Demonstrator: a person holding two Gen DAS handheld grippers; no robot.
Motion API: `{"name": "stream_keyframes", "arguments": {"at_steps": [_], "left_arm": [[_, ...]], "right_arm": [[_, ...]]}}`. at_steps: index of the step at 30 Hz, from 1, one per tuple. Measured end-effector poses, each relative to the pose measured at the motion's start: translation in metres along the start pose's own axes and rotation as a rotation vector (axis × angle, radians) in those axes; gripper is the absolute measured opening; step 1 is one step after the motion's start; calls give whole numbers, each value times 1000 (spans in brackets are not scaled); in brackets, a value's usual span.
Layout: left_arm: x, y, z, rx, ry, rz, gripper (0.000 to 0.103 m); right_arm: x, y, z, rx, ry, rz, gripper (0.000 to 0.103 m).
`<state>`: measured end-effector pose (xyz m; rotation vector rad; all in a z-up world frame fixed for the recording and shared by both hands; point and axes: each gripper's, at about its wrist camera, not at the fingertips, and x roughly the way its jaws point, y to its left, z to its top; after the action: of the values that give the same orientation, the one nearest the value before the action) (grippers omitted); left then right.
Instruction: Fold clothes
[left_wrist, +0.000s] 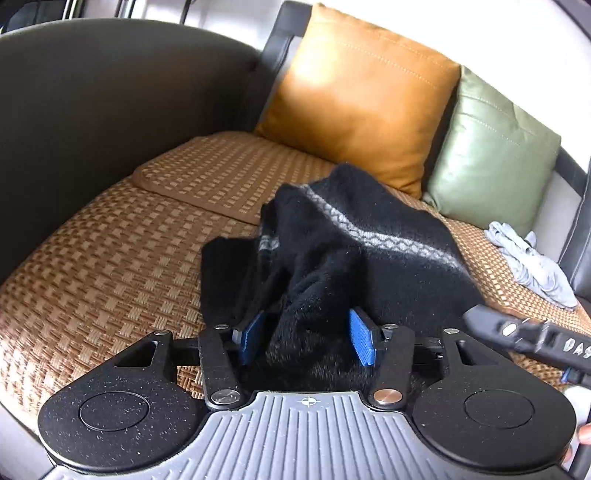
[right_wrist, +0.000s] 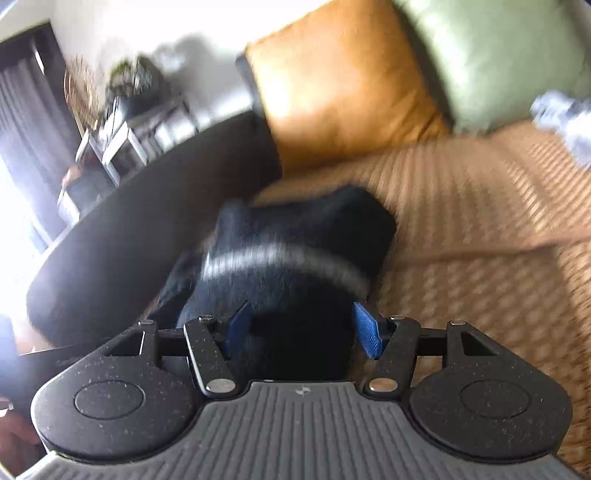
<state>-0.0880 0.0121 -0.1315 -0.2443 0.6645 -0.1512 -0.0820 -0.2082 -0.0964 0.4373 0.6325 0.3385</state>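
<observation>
**Blur and cropped edges hide much**

The right wrist view is smeared: the shelf clutter (right_wrist: 125, 107) stays unreadable and the pale cloth (right_wrist: 565, 118) is cropped at the frame's edge. The black garment (left_wrist: 332, 258) hides its near edge behind the left gripper (left_wrist: 308, 338).

A sweater (left_wrist: 354, 240) is lying bunched on a woven mat (left_wrist: 103, 266) that is covering a sofa seat. Behind the sweater, two cushions are leaning against the sofa back, one cushion (left_wrist: 362, 96) to the left and the other cushion (left_wrist: 495, 151) beside it on the right. A crumpled cloth (left_wrist: 532, 266) is sitting on the mat to the sweater's right, below the right cushion. The sofa arm (left_wrist: 110, 110) is rising along the left side. A side table (right_wrist: 125, 133) is standing beyond that arm.
</observation>
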Motion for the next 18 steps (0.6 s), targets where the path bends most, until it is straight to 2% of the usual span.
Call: {"name": "stream_keyframes", "arguments": {"at_steps": [1, 4, 5, 6, 8, 11, 14, 18], "left_arm": [[-1, 0, 0, -5, -1, -2, 62], [-17, 12, 12, -118, -9, -65, 67], [-24, 18, 18, -161, -24, -76, 74], [-26, 25, 25, -192, -33, -55, 82], [-27, 39, 40, -248, -47, 1, 86], [-2, 62, 58, -276, 71, 7, 86], [29, 83, 61, -332, 209, -55, 86], [44, 98, 63, -352, 215, -127, 87]], "right_arm": [[3, 0, -2, -5, 3, 4, 73], [-2, -10, 2, 45, -27, 37, 73], [-8, -17, 5, 86, -47, 47, 73], [-13, -25, 9, 129, -68, 56, 74], [-15, -41, 18, 209, -65, 73, 75], [-9, -67, 27, 352, -18, 112, 76], [2, -81, 28, 458, 21, 165, 77], [14, -87, 28, 481, 55, 180, 78]]}}
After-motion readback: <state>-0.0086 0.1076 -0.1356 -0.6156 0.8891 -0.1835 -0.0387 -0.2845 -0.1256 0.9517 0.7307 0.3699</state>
